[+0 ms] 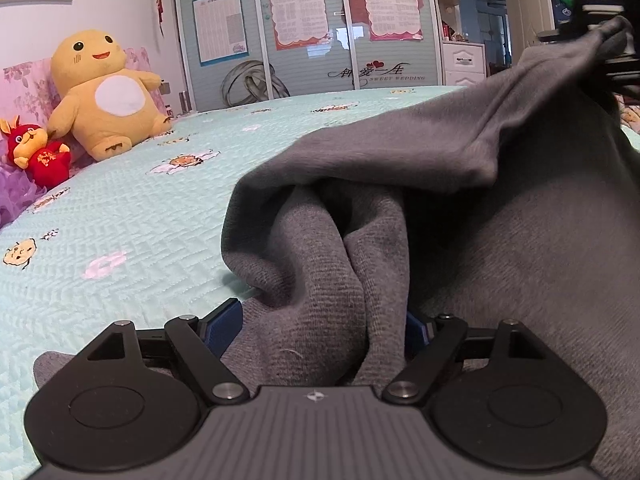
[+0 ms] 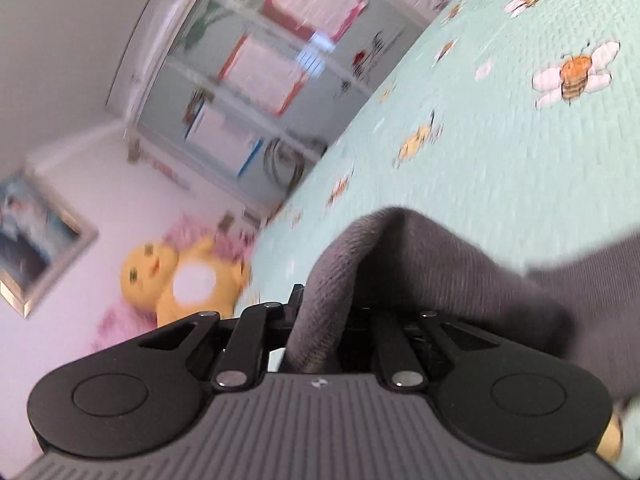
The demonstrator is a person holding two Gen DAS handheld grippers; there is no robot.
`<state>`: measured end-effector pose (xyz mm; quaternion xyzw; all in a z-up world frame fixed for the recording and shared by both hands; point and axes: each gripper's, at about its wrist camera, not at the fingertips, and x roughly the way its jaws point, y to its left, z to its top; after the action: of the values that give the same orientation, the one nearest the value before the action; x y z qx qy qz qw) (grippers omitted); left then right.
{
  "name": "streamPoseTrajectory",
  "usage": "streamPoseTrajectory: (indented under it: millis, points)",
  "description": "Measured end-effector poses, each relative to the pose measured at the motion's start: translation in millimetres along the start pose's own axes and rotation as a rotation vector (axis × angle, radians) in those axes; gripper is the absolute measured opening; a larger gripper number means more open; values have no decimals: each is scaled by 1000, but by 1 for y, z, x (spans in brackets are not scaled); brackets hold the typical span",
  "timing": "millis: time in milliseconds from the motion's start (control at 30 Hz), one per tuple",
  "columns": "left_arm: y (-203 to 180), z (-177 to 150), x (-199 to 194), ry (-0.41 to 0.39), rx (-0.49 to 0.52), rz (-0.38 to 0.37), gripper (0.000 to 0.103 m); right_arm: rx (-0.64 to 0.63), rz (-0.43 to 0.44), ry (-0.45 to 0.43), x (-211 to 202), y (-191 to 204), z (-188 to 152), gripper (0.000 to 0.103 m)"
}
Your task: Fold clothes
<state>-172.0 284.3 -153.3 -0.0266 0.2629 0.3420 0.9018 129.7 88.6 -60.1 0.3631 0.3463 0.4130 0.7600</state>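
A grey knit garment (image 1: 440, 200) lies bunched on the bed, filling the right half of the left wrist view. My left gripper (image 1: 320, 322) rests low on it, jaws wide apart, a thick fold of the cloth lying between its blue pads (image 1: 224, 320). At the upper right, my right gripper (image 1: 596, 36) holds a corner of the garment up off the bed, so the cloth stretches in a ridge towards it. In the blurred, tilted right wrist view, the right gripper (image 2: 324, 304) is shut on a fold of the grey garment (image 2: 400, 264), which drapes over its right finger.
The mint bedspread (image 1: 140, 220) with bee prints stretches left and beyond the garment. A big yellow plush toy (image 1: 104, 92) and a small red one (image 1: 36, 152) sit at the pink headboard on the left. Sliding wardrobe doors (image 1: 304, 40) stand past the bed's far edge.
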Motion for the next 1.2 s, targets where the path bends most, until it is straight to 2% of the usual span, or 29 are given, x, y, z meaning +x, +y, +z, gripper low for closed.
streamPoseTrajectory:
  millis: [33,100,167,200,300,400,467,533,600,667,700,800,933,967,1033,1067,1100,1133,1200]
  points:
    - [0,0,0,1,-3,-1,85,28,4,7,6,-4,7,17]
    - [1,0,0,0,-5,-1,85,47,-14,55,9,-15,3,29]
    - [1,0,0,-1,-7,-2,85,59,-30,99,12,-26,-2,38]
    - [2,0,0,-1,-8,-3,85,33,-27,101,3,-28,-8,42]
    - [2,0,0,-1,-10,-4,85,-23,-15,111,-31,-39,-26,47]
    - [2,1,0,0,-9,-3,85,-103,-88,56,-80,-51,-26,52]
    - [2,1,0,0,-7,-2,85,-88,-152,-30,-115,-67,-18,52]
    - [2,2,0,1,-6,-1,85,-1,-239,-125,-150,-90,-9,53]
    - [2,2,1,2,-4,1,85,103,-325,-173,-181,-116,-9,54]
    - [2,2,0,3,-2,3,85,173,-354,-150,-192,-137,-17,54]
    - [2,2,1,3,-1,3,85,206,-354,-138,-196,-147,-21,53]
    - [1,2,0,6,4,7,85,296,-251,-179,-199,-173,-25,53]
    - [0,2,1,10,11,15,86,372,-179,-210,-170,-186,-6,53]
    - [0,2,1,10,11,15,86,387,-165,-208,-162,-190,0,50]
    - [-1,2,1,11,12,16,86,398,-168,-207,-152,-194,11,39]
    - [-1,2,1,11,12,16,86,376,-196,-196,-148,-194,17,17]
    - [-1,2,1,11,11,16,86,334,-231,-194,-149,-191,21,4]
    - [-1,2,1,11,11,15,86,280,-249,-206,-151,-185,27,3]
    - [0,2,1,11,11,16,86,161,-253,-292,-172,-172,46,3]
